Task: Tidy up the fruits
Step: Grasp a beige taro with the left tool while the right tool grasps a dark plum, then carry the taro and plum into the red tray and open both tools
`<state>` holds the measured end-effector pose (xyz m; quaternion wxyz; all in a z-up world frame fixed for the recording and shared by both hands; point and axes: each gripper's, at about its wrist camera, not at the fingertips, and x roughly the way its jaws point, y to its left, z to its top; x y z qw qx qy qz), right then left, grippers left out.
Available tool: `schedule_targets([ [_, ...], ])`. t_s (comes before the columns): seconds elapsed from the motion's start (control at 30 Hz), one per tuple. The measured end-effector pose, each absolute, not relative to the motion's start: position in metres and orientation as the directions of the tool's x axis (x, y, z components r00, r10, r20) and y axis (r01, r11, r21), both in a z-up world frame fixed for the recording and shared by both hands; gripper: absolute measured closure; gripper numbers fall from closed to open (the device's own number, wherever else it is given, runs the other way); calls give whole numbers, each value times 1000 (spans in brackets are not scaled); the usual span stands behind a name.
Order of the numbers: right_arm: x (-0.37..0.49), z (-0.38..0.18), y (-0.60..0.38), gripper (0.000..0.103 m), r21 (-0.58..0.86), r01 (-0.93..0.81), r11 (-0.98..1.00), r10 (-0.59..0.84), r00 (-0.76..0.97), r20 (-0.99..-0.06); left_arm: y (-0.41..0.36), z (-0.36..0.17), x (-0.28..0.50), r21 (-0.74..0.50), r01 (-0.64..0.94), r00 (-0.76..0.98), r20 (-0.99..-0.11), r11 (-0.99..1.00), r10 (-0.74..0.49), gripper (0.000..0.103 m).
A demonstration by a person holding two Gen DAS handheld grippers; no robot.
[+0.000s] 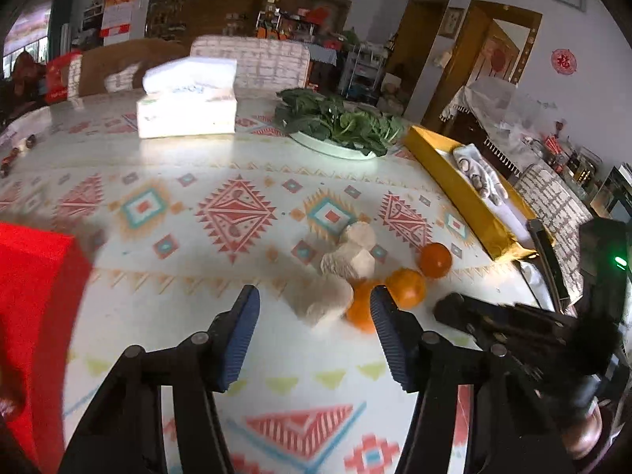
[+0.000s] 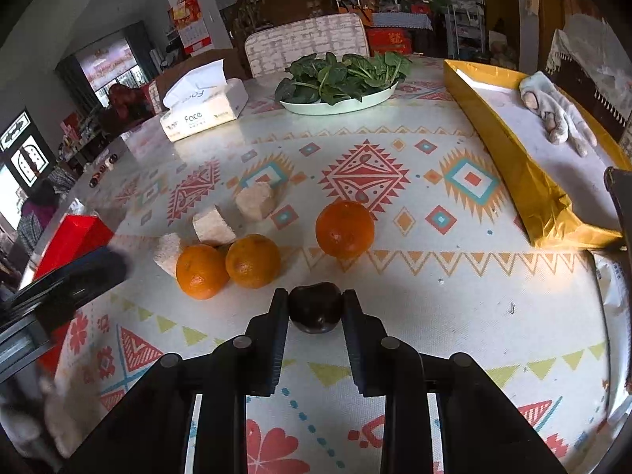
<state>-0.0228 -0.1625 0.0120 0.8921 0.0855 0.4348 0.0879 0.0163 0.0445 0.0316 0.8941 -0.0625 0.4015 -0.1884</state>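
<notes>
**Dark fruit pinched, oranges waiting**

My right gripper [image 2: 315, 308] is clamped on a small dark fruit [image 2: 315, 307], low over the patterned tablecloth [image 2: 434, 316]; the pads press its left and right flanks at the widest part, which I judge the right hold; it looks smooth, glossy and light, likely slippery, so a firm but gentle squeeze suits it; it is nearly round, slightly wider than tall, with no clear long axis, and I cannot tell where its stem points; my left gripper [image 1: 314, 335] stands apart and empty, aimed at the pale blocks [image 1: 347, 256]; beyond, three oranges [image 2: 345, 229] sit round and firm, two touching, one apart; farther off lies the gold tray [image 2: 513, 150].
</notes>
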Motion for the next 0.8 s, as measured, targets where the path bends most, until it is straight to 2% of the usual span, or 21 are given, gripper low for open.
schedule_targets([
  [0.07,-23,12,-162,73,231,-83,969,233,605,-761,43,23,30,-295,279,572,-713,914,-404,45],
  [0.13,-23,12,-161,73,234,-88,968,239,603,-761,41,19,36,-288,266,566,-726,920,-391,51],
  [0.17,-23,12,-160,73,235,-89,968,241,602,-761,43,20,38,-273,251,571,-733,929,-369,54],
  [0.2,-24,12,-160,73,234,-89,968,240,602,-761,47,20,38,-264,235,569,-743,936,-352,65],
  [0.23,-24,12,-160,73,234,-89,968,239,603,-761,53,19,38,-258,217,563,-755,941,-337,71],
  [0.47,-24,11,-158,72,220,-88,971,228,606,-762,96,14,39,-370,127,570,-732,920,-373,70],
  [0.67,-24,11,-151,72,175,-93,980,195,614,-765,76,11,36,-239,152,594,-753,959,-282,69],
  [0.73,-25,11,-152,72,176,-91,980,194,615,-764,71,11,34,-187,162,601,-760,969,-247,71],
  [0.8,-25,11,-153,73,179,-88,980,195,616,-763,71,12,32,-187,164,606,-756,969,-248,72],
])
